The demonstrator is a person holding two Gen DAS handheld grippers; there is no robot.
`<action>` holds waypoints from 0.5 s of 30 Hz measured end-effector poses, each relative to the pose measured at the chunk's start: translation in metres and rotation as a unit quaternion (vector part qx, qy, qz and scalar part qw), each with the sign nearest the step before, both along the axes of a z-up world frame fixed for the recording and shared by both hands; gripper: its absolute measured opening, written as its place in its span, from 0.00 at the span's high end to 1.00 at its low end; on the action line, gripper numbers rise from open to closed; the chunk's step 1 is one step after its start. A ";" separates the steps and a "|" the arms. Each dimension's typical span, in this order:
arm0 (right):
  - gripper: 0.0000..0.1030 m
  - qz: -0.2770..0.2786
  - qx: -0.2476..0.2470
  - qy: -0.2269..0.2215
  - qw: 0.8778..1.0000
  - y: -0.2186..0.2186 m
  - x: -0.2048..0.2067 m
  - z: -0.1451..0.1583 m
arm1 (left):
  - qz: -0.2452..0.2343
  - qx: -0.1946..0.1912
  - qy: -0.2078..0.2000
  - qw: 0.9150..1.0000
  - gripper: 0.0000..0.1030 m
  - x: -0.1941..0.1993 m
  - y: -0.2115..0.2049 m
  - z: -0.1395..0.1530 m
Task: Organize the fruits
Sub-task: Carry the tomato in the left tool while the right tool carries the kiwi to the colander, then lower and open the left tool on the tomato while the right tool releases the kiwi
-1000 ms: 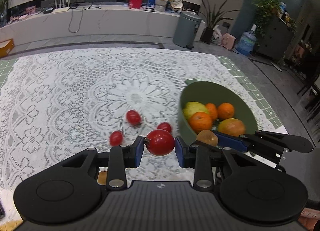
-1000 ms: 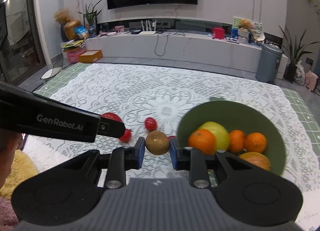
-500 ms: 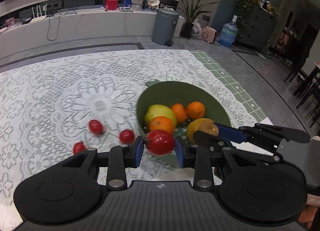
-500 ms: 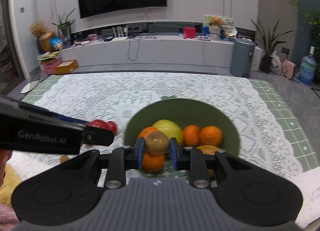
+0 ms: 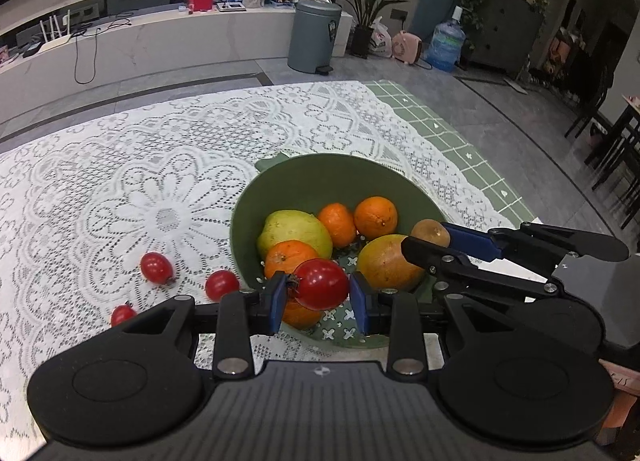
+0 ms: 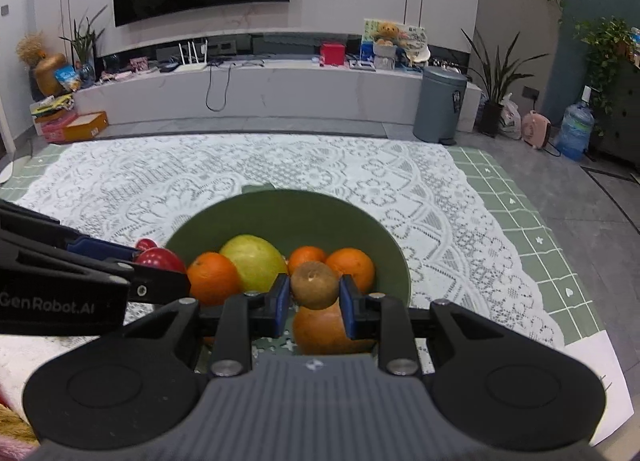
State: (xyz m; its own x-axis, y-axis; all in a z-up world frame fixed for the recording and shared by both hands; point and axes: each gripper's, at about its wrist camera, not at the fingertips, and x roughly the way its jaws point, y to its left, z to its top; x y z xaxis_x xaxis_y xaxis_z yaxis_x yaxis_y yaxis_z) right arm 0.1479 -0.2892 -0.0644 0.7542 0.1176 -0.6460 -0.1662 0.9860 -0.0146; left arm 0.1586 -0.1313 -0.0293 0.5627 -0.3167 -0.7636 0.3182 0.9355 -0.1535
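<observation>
Holding a red tomato (image 5: pixel 322 284) between their blue pads, the left tongs (image 5: pixel 319 299) are closed just to its width and hang over the near rim of the green bowl (image 5: pixel 320 177). The right tongs (image 6: pixel 314 299) are likewise closed on a brown kiwi (image 6: pixel 314 284), poised above the bowl's near side; in the left view they reach in from the right, the kiwi (image 5: pixel 430 232) over the right part of the bowl.

Inside the bowl lie a yellow-green fruit (image 5: pixel 294 231), three oranges (image 5: pixel 375 217) and a larger orange-yellow fruit (image 5: pixel 386 261) at the right, beneath the kiwi. A further orange-coloured fruit shows partly under the tomato.

The bowl stands on a counter covered with a white lace cloth (image 5: pixel 160 181) over a green checked one. Three small tomatoes (image 5: pixel 157 268) lie on the lace just left of the bowl, apart from one another and not touching it.
</observation>
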 end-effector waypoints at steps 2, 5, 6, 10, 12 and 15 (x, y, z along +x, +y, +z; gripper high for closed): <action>0.78 0.003 -0.005 0.002 1.000 0.001 0.001 -0.003 | -0.004 0.006 0.002 1.000 0.64 0.003 -0.003 -0.003; 0.78 -0.001 0.002 0.009 1.000 -0.001 0.005 -0.007 | -0.006 0.017 0.005 1.000 0.64 0.008 -0.006 -0.009; 0.78 -0.004 0.006 0.011 1.000 -0.003 0.007 -0.008 | -0.007 0.019 0.007 1.000 0.64 0.010 -0.007 -0.011; 0.78 -0.012 0.014 0.021 1.000 -0.006 0.011 -0.012 | -0.013 0.030 0.012 0.999 0.64 0.016 -0.011 -0.018; 0.78 -0.014 0.014 0.026 0.999 -0.006 0.014 -0.014 | -0.015 0.035 0.014 0.999 0.64 0.019 -0.012 -0.021; 0.78 -0.017 0.013 0.034 0.999 -0.006 0.018 -0.018 | -0.019 0.038 0.016 0.999 0.64 0.020 -0.013 -0.025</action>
